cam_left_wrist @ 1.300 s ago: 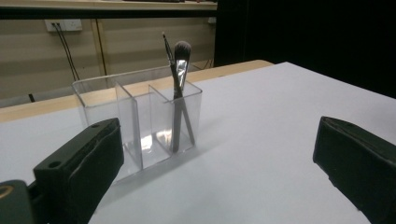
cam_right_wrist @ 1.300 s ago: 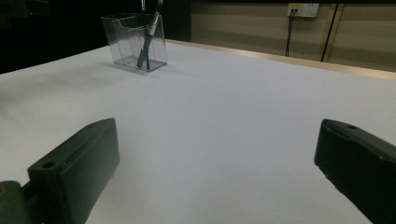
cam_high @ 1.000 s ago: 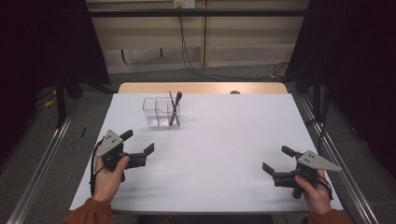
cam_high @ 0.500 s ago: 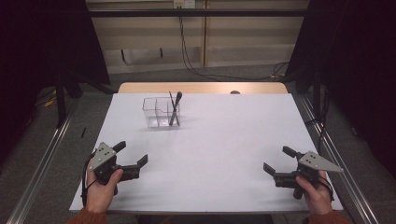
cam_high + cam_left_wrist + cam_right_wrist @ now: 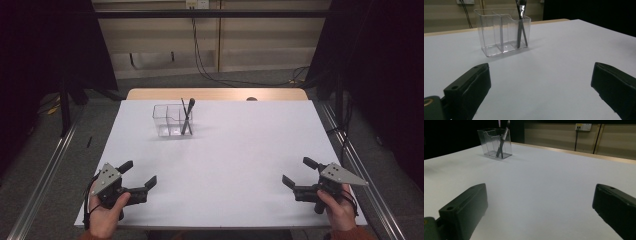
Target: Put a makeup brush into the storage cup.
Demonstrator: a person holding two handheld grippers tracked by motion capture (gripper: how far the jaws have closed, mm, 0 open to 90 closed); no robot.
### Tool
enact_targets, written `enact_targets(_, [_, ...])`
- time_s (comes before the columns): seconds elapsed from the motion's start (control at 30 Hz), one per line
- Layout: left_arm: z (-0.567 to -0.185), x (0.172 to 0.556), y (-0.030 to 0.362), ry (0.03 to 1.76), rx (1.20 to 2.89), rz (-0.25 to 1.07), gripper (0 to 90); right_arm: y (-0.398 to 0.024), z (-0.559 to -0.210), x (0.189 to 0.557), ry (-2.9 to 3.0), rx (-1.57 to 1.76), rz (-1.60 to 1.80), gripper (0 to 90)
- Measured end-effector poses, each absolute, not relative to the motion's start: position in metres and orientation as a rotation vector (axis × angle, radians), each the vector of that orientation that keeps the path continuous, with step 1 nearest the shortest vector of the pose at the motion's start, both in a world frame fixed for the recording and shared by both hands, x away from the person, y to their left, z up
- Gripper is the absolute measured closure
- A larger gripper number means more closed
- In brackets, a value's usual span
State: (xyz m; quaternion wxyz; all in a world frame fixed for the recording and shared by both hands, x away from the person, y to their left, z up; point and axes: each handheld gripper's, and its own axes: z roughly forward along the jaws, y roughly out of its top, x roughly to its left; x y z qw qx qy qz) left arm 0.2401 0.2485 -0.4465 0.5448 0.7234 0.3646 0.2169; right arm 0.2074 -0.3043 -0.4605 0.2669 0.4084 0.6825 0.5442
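Both hand-held grippers were released, jaws wide: the left hand-held gripper (image 5: 138,175) at seven o'clock, the right hand-held gripper (image 5: 299,171) at five. The clear holder (image 5: 172,120) with brushes (image 5: 187,116) stood on the desk (image 5: 235,150) toward eleven.

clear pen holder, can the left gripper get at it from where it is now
Probably yes. The left gripper is open near the table's front edge, and only bare white table lies between it and the clear pen holder, which stands farther back with dark pens in one end compartment.
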Motion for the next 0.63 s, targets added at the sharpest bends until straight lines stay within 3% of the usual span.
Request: enact_targets(0.63, [-0.4463,0.236,0.2517,0.872,1.727,0.535,2.4,-0.3033,-0.4614,0.2085,1.85,1.094,1.465,0.0])
